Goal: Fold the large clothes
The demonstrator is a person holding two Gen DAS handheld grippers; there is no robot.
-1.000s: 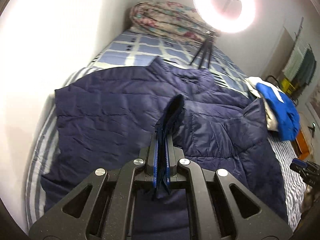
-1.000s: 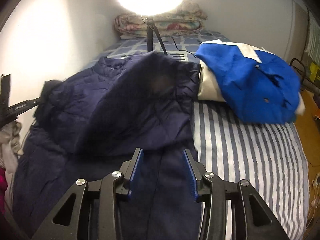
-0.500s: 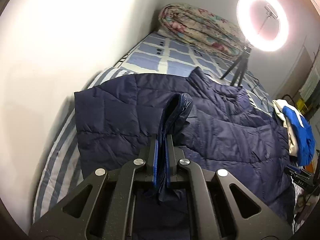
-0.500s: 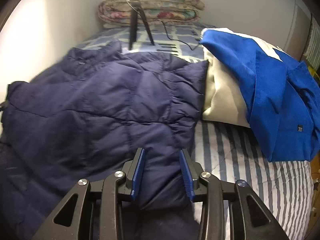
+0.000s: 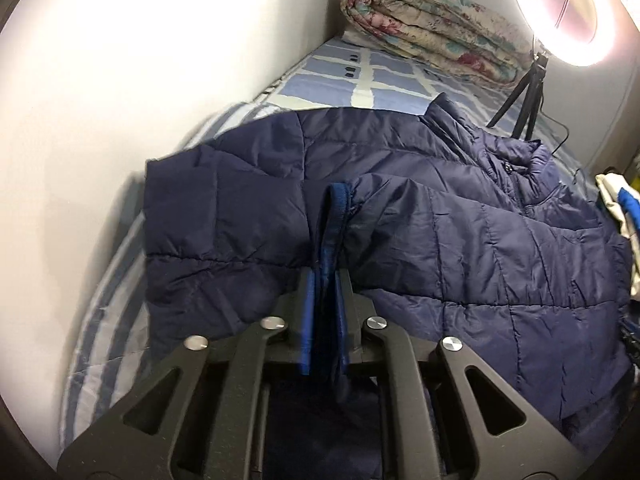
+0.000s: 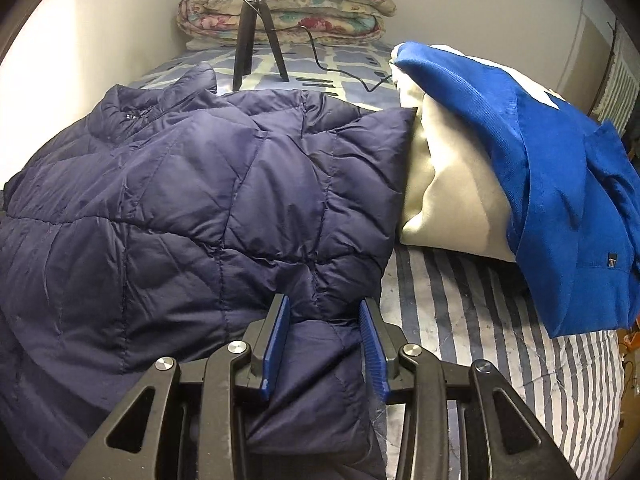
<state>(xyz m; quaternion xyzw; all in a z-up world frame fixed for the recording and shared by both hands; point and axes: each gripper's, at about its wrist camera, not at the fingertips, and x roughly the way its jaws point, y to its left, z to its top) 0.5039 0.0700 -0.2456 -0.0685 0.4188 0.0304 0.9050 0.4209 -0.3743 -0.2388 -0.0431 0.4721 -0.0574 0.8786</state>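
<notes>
Now | left claw (image 5: pixel 325 280) clamped on cuff edge of navy quilted puffer jacket (image 5: pixel 460 216) | right claw (image 6: pixel 323 312) wide apart over near hem, gripping nothing | jacket spread across striped bed (image 6: pixel 460 312), left of blue-and-cream garment (image 6: pixel 540 184)

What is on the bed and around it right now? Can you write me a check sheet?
Surface: striped bed, checked blanket farther back.
Job's things: navy puffer jacket spread flat, one sleeve folded across.
Clutter: blue and cream garment; rolled floral quilt.
Grippers: left gripper shut on the jacket's cuff; right gripper open over the jacket.
Cables: black cord from the ring light tripod.
Surroundings: white wall.
</notes>
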